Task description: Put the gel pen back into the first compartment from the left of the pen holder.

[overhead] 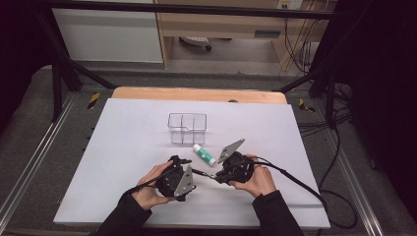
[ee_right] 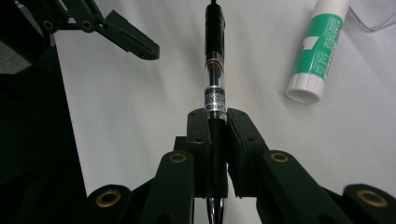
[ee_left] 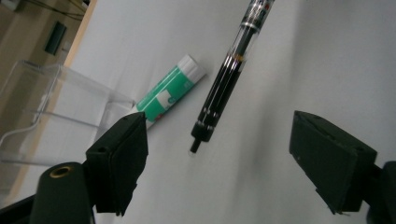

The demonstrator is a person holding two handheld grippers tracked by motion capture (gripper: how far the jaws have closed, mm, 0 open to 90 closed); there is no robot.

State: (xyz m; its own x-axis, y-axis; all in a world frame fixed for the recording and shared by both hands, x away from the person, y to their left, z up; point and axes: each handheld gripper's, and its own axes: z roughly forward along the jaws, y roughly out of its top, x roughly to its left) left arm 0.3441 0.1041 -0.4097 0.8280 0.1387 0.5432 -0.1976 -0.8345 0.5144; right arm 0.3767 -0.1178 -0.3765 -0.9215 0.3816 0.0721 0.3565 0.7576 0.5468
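Clamping a black pen (ee_right: 214, 70), right hand-held gripper (ee_right: 217, 123) level, left hand-held gripper (ee_left: 217, 140) released, facing its tip.

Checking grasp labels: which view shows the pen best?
The right gripper view: the pen runs up the middle, clamped between the right hand-held gripper's jaws, barrel label visible. The left gripper view shows its free end above the table, not the grip. In the high view it is a thin dark sliver between both hands.
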